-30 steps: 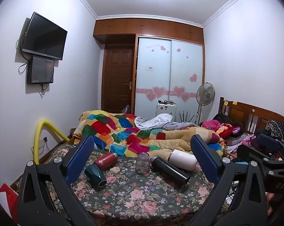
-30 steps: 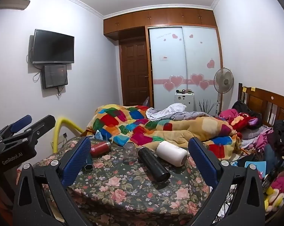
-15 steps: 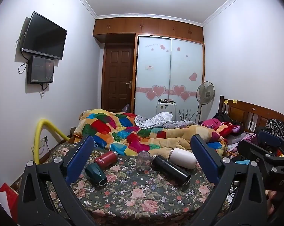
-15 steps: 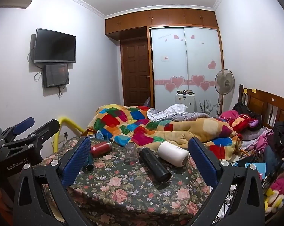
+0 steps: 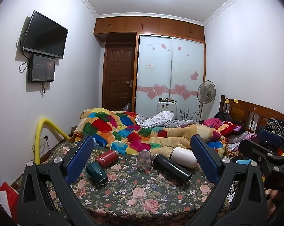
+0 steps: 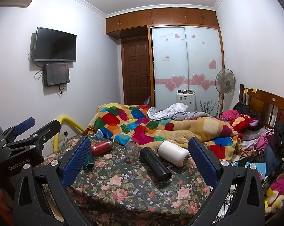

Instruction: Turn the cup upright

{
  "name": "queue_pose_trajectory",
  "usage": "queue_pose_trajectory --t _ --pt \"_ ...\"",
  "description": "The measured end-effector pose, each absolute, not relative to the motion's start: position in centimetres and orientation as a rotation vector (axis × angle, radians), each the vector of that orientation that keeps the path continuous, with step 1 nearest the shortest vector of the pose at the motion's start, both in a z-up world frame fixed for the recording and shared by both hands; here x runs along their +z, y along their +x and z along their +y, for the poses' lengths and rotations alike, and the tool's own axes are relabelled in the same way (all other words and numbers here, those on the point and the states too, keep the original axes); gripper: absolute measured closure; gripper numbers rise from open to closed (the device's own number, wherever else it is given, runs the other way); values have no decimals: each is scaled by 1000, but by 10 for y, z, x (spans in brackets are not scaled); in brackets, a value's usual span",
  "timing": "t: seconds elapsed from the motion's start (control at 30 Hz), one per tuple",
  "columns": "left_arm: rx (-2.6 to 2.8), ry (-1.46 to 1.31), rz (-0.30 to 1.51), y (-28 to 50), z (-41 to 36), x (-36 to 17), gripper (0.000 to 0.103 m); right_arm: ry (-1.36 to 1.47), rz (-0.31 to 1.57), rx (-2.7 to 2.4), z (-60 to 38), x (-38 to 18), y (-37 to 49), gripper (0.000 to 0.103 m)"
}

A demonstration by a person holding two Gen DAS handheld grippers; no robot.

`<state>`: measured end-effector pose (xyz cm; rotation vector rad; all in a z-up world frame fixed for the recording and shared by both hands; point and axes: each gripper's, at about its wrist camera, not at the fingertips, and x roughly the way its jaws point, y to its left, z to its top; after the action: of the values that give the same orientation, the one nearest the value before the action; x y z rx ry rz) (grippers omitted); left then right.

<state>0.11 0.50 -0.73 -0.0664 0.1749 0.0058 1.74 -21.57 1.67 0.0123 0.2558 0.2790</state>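
A clear glass cup stands upside down on the floral bed cover; it also shows in the right wrist view. Around it lie a dark green cup, a red flask, a black flask and a white flask, all on their sides. My left gripper is open and empty, held back from the cups. My right gripper is open and empty too, also short of them. The left gripper shows at the left of the right wrist view.
A patchwork quilt is bunched behind the cups. A yellow tube arches at the bed's left side. Clothes and a wooden headboard fill the right. The bed cover's front edge lies just ahead of my fingers.
Both grippers have drifted slightly, so the cups sit a little higher in both views. Nothing on the bed has moved. Both jaws stay open.
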Motion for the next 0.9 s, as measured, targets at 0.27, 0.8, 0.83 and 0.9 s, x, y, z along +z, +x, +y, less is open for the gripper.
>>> queue_pose_trajectory --t 0.27,0.8,0.83,0.9 --pt "1 -68 179 3 6 -9 0 12 258 280 -216 16 18 0" --pt "0 -68 179 4 5 -8 0 10 259 281 -213 18 17 0" --pt "0 -68 179 4 5 -8 0 9 257 280 -214 17 17 0" --pt "1 -68 180 4 5 -7 0 9 256 280 -213 17 18 0"
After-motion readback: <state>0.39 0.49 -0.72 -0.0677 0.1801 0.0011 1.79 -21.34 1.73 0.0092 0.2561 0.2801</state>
